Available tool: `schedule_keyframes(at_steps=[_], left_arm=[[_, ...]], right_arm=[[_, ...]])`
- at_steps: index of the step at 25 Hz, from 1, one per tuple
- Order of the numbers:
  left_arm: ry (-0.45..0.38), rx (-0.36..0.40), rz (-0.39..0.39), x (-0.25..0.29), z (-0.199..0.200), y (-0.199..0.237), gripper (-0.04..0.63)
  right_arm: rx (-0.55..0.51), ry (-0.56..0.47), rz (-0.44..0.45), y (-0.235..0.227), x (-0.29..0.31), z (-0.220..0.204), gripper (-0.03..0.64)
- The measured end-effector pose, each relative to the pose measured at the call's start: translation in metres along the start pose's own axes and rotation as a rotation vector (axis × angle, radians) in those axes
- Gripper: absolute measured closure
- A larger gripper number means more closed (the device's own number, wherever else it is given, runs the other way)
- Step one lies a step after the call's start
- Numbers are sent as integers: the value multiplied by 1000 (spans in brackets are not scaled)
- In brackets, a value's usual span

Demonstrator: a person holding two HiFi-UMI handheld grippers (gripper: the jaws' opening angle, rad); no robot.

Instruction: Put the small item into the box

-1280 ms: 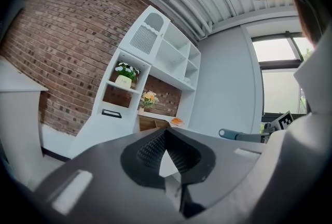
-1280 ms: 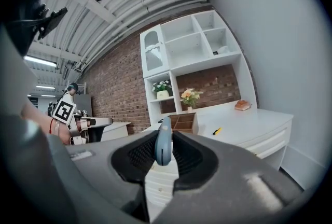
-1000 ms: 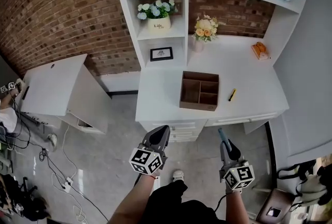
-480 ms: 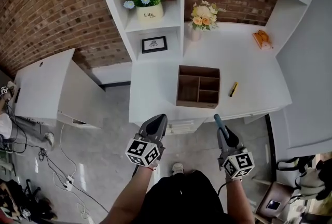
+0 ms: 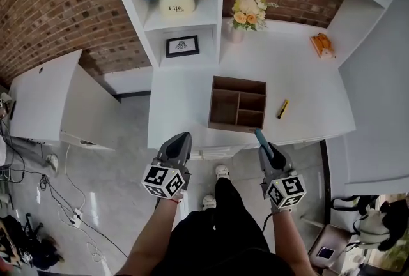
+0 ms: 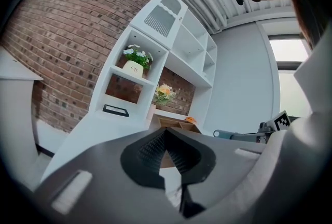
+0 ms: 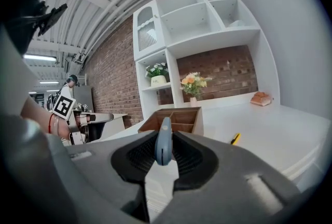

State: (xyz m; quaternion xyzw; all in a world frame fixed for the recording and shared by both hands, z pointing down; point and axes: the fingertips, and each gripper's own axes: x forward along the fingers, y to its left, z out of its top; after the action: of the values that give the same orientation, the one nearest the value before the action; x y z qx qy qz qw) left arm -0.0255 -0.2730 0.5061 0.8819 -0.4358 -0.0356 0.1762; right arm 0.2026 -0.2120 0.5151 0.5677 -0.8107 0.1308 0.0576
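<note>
My right gripper (image 5: 266, 147) is clamped on the small blue item (image 5: 259, 135), which points at the box (image 5: 234, 127) just beyond, I judge for carrying over its near wall. My left gripper (image 5: 181, 140) hangs pinched shut and empty, kept clear on the left.

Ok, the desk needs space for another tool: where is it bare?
Bare: left of the wooden box, in front of the picture frame; right of the yellow item; between box and flower vase. Tightest between box and yellow item.
</note>
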Motion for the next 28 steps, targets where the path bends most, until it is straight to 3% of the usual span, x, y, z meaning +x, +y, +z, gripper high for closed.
schedule_keyframes(at_steps=[7,13,21,28], left_arm=[[-9,2,54,22,12,20,594],[1,-20,92,36,8,32,594],[3,-35,123,46,6,44,594],[10,-45,120,51,3,43,594]], right_arm=[[-26,50,68,-6,39,3,540],[-113,153,108,-12,64,-6,540],[-216,278,73,-21,76,-15,538],[-247,300,46,-27,77,-18,538]])
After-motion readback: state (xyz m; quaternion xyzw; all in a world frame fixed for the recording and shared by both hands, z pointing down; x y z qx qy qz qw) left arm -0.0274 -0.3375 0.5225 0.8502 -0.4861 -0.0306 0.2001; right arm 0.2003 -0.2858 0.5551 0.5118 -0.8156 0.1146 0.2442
